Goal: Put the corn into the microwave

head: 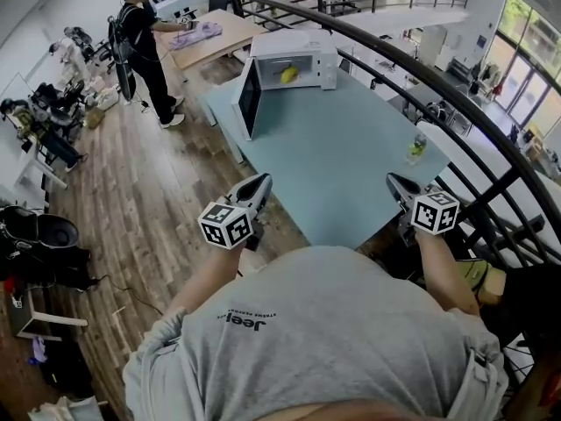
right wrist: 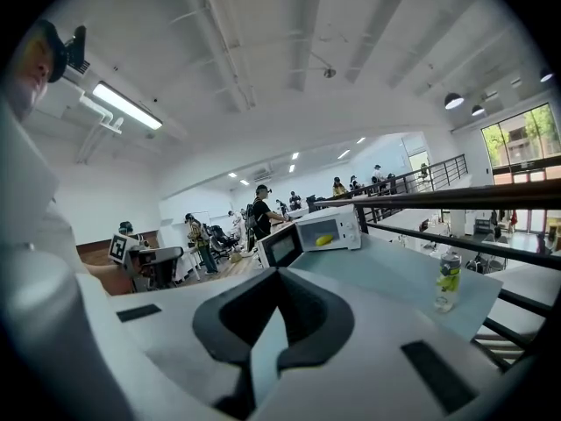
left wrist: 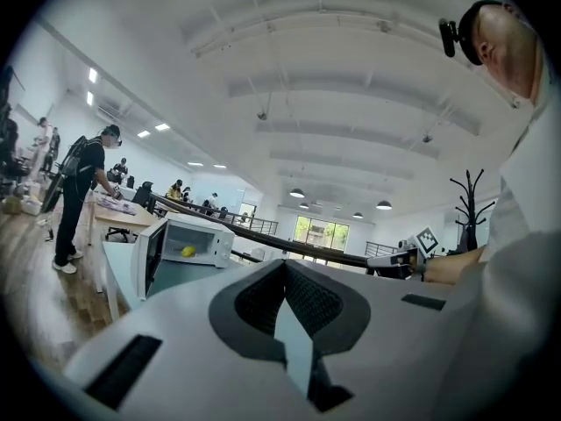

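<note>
The yellow corn point(head: 288, 74) lies inside the white microwave point(head: 323, 55) at the far end of the pale blue table point(head: 342, 174). The microwave door point(head: 247, 100) is swung wide open to the left. Both grippers hang over the near edge of the table, far from the microwave and level with each other. My left gripper point(head: 262, 182) is shut and holds nothing. My right gripper point(head: 392, 181) looks shut and empty too. The left gripper view shows the corn point(left wrist: 188, 251) through the open front; the right gripper view shows the corn point(right wrist: 324, 239) as well.
A clear bottle with a green label point(head: 416, 148) stands near the table's right edge. A black curved railing point(head: 465, 108) runs along the right side. A person in black point(head: 147, 51) stands at a wooden table point(head: 219, 33) beyond the microwave. Wooden floor lies to the left.
</note>
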Motion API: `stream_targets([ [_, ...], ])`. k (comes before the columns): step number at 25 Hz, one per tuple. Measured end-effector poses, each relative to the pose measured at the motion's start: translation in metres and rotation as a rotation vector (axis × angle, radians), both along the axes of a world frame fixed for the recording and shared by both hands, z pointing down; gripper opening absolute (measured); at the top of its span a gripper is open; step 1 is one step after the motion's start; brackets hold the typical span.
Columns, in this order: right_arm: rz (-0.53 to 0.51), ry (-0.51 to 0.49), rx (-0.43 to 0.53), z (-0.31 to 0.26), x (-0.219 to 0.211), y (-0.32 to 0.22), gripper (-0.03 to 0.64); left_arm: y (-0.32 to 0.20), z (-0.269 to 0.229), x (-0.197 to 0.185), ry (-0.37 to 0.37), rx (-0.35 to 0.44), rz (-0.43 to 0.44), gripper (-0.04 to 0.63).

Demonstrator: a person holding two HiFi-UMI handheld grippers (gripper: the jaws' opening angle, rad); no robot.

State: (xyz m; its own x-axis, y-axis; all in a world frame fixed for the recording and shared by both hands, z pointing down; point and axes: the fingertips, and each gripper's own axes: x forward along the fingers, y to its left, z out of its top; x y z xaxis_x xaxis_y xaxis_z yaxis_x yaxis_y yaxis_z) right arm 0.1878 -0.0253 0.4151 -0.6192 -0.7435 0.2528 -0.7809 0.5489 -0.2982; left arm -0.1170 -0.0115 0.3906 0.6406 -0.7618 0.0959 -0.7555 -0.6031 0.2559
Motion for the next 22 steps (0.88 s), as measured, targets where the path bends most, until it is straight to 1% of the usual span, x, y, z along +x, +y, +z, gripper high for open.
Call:
stream_targets([
  [5, 0.022, -0.056, -0.029, 0.003, -0.023, -0.013, 0.017, -0.006, 0.004, -0.034, 0.011, -0.005, 0.009, 0.018],
  [9, 0.016, -0.041, -0.043, 0.008, -0.039, -0.017, 0.017, -0.010, 0.013, -0.048, 0.026, -0.022, -0.004, 0.018],
  [14, 0.005, -0.023, -0.034, 0.009, -0.045, -0.023, 0.017, -0.014, 0.020, -0.050, 0.040, -0.041, -0.007, 0.018],
  [22, -0.014, 0.009, -0.037, 0.016, -0.040, -0.028, 0.017, -0.021, 0.024, -0.045, 0.051, -0.052, -0.019, 0.018],
])
